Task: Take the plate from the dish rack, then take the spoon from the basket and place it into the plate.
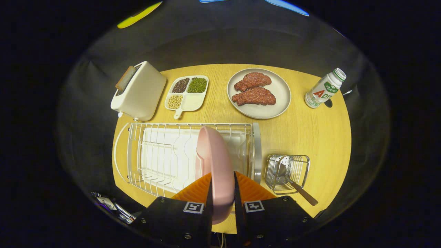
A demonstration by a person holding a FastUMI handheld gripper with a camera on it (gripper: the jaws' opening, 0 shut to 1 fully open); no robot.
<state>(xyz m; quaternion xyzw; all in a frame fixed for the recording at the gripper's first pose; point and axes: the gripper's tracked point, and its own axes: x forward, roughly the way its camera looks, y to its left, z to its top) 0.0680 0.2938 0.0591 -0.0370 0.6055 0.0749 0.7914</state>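
Wooden table point(310, 137) holds the dish rack point(165, 155), partly hidden by the pink plate point(215, 162) the tongs point(222, 187) pinch

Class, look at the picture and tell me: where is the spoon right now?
In the gripper view, the spoon sits in the small wire basket on the table, beside the dish rack, on the far side from the toaster. The hand-held gripper grips the pink plate.

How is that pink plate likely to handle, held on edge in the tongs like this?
The pink plate looks rigid, so it probably won't flex. Its smooth rim could slip or pivot between the tongs, which pinch only one edge. It is likely light for its size.
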